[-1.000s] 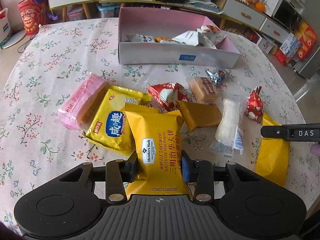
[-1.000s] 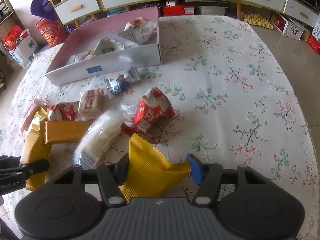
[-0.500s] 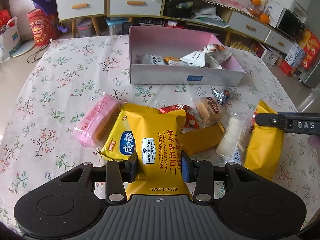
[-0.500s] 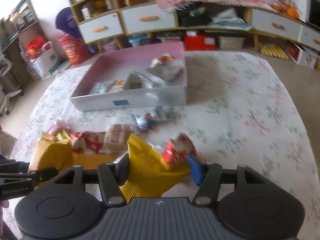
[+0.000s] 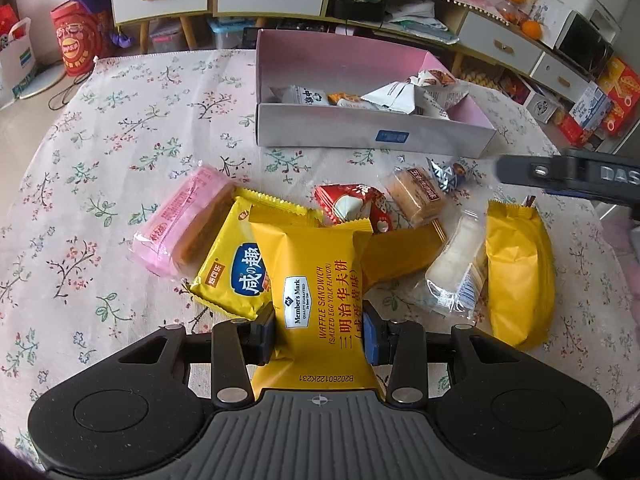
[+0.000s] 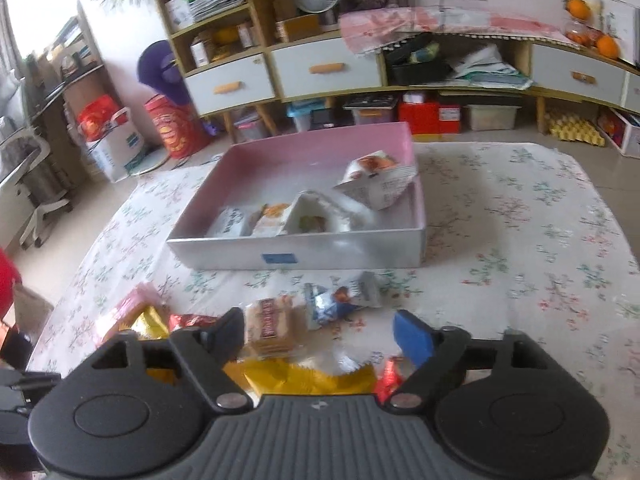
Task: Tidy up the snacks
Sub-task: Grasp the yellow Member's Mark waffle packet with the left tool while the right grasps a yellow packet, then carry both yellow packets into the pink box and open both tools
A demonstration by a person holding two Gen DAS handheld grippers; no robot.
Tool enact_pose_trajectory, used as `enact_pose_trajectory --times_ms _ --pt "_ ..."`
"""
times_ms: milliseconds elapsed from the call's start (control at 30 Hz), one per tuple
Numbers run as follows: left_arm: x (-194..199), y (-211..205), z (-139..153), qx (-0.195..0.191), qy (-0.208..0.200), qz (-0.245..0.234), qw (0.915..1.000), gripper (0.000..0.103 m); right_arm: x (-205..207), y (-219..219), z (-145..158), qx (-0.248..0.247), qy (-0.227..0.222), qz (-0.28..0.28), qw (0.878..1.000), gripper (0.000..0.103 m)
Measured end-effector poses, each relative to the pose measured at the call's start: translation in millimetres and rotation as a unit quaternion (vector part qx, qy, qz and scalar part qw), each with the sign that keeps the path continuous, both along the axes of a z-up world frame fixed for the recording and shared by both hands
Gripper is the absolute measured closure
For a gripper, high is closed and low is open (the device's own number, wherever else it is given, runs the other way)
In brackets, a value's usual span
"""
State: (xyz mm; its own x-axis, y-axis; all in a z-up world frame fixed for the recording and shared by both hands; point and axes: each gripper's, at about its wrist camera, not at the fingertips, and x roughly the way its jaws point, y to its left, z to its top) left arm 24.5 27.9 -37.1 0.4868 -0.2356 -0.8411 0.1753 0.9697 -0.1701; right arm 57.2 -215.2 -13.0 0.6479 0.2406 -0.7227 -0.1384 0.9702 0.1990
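Note:
My left gripper (image 5: 320,332) is shut on a yellow waffle sandwich packet (image 5: 316,280), with both pads pressing its sides just above the floral tablecloth. A second yellow packet (image 5: 516,272) lies at the right of the snack pile. In the right wrist view its crinkled edge (image 6: 308,376) shows low, below my right gripper (image 6: 320,332). That gripper's jaws are opening and nothing is between the pads. One of its fingers (image 5: 520,168) reaches in from the right. Beyond the pile stands the pink-lined box (image 5: 376,132) (image 6: 296,256), with several wrapped snacks inside.
Loose on the cloth are a pink packet (image 5: 184,224), a yellow packet with a blue label (image 5: 236,276), a red packet (image 5: 352,208), a cracker packet (image 5: 420,196) (image 6: 272,328), a white rice cracker (image 5: 456,268) and a blue-silver candy (image 6: 332,300). Drawers and shelves stand behind the table.
My right gripper held the second yellow packet, lifted it and has let it go with its jaws spread wide. Its view tilted up toward the box. The left grip is unchanged.

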Motion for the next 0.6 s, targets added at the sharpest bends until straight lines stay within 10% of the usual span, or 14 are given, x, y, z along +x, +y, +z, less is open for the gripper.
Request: enact_pose_trajectory --times_ms 300,600 --pt "0.5 -3.0 4.9 -0.011 -0.002 -0.002 0.9999 0.065 -25.0 -1.8 -10.5 0.015 0.122 0.025 0.992 0.031" --pt "4.3 -3.5 4.4 -0.023 0.005 0.003 0.9997 0.065 -25.7 3.2 -35.9 0.016 0.179 0.021 0.983 0.075"
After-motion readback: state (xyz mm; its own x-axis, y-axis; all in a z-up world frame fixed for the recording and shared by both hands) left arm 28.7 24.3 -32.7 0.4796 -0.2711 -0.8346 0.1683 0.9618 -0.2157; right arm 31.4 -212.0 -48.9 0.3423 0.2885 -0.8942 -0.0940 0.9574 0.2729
